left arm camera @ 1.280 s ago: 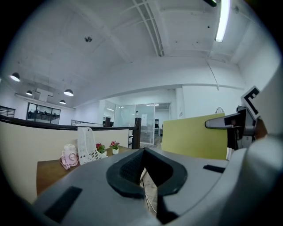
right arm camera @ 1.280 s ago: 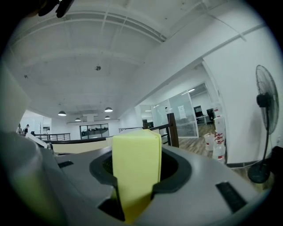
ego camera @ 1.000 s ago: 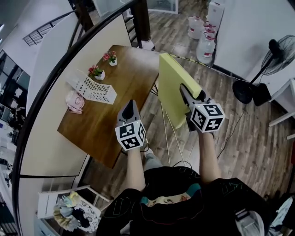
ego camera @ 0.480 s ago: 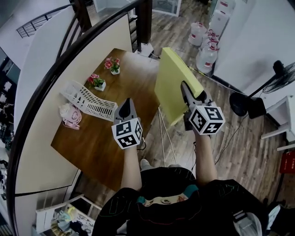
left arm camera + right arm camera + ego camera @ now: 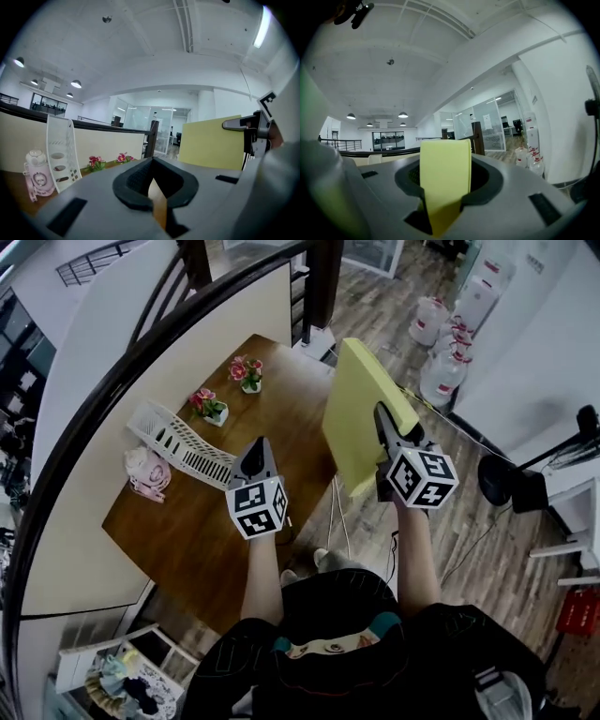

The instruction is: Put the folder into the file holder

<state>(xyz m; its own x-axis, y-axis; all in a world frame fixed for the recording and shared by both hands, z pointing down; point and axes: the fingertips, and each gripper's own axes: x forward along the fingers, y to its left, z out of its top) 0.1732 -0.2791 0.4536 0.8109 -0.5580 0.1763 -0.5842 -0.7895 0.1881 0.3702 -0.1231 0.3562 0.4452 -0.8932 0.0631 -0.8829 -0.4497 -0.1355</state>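
Observation:
A yellow folder [image 5: 359,411] stands upright in the air over the wooden table's [image 5: 187,531] right edge, with my right gripper [image 5: 385,421] shut on its lower right side. In the right gripper view the folder [image 5: 445,171] fills the gap between the jaws. The white file holder [image 5: 181,442] lies tilted at the table's left, next to a pink bottle [image 5: 147,472]. My left gripper [image 5: 256,450] hovers above the table's middle, shut on nothing. Its own view shows the file holder [image 5: 61,152] upright at the left and the folder [image 5: 212,143] at the right.
Two small flower pots [image 5: 248,373] [image 5: 208,405] stand at the table's far side. A dark curved railing [image 5: 122,381] with a white panel runs behind the table. Water jugs [image 5: 450,343] and a fan base [image 5: 511,486] stand on the wood floor at the right.
The table and file holder have shifted towards the centre of the head view as the person moved closer. The right gripper keeps its hold on the folder; the left stays shut.

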